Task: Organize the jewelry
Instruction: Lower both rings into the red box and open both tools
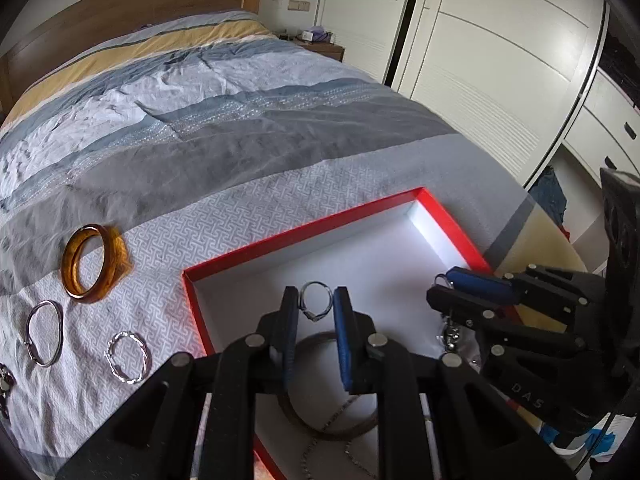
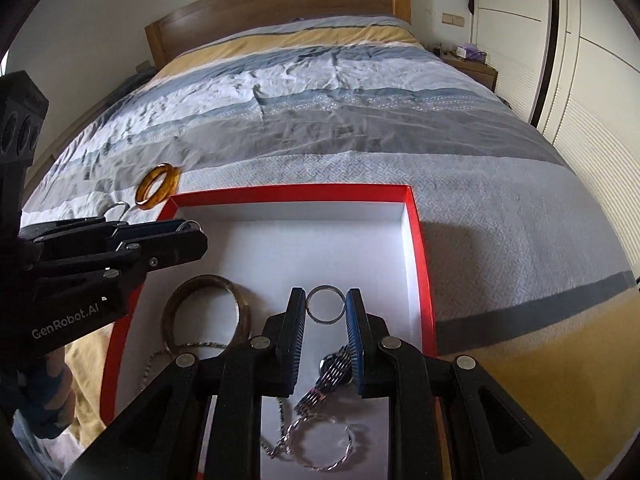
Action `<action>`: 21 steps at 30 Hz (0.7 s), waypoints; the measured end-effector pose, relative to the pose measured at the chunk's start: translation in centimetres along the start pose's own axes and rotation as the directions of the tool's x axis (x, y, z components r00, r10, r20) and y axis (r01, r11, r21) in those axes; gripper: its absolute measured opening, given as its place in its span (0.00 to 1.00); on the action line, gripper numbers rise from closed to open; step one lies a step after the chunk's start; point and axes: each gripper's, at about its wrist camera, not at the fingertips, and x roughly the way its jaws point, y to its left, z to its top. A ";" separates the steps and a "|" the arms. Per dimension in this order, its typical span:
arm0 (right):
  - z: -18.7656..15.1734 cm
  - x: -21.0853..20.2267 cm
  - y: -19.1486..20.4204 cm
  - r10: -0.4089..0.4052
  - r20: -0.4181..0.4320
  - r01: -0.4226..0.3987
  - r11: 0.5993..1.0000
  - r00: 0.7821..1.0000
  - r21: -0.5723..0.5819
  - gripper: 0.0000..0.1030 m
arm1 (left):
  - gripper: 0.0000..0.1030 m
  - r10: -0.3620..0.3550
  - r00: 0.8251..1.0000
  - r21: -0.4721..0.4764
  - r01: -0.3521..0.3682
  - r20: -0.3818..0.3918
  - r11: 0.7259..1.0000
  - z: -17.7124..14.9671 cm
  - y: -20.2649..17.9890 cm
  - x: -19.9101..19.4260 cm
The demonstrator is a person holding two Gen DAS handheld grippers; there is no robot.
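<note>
Jewelry sits nearest: the left gripper (image 1: 317, 306) pinches a small silver ring (image 1: 316, 307), the right gripper (image 2: 326, 306) a plain silver band (image 2: 325, 305), both over the red-rimmed box (image 2: 420, 248). Inside lie a brown bangle (image 2: 245, 312) and watch (image 2: 334, 368). Farther, at ten o'clock on the bedspread (image 1: 280, 128), rests an amber bangle (image 1: 96, 268).

Left gripper (image 1: 316, 306): fingers pitched steeply downward, jaws nearly together, pads pinching a small silver ring (image 1: 315, 307) near the tips. Seen from the right wrist camera, it reaches in from the left edge, fingers about level across the view.

Right gripper (image 2: 326, 306): same downward pitch, jaws drawn close, clamped on a plain band ring (image 2: 325, 305) that stands upright between the pads. From the left wrist camera it enters from the right, its tips slightly ahead of the left pair.
</note>
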 end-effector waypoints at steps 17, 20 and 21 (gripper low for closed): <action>-0.3 3.4 0.4 -0.045 -0.086 0.028 0.981 0.995 -0.190 0.19 | 0.17 0.083 0.995 0.030 -0.082 -0.045 0.996 -1.5 0.4 3.7; -0.5 3.3 0.5 -0.045 -0.076 0.029 0.979 0.996 -0.201 0.21 | 0.17 0.088 0.996 0.048 -0.087 -0.030 0.995 -1.6 0.2 3.6; -0.5 3.4 0.5 -0.044 -0.075 0.028 0.979 0.996 -0.202 0.21 | 0.17 0.090 0.996 0.049 -0.089 -0.026 0.995 -1.6 0.2 3.6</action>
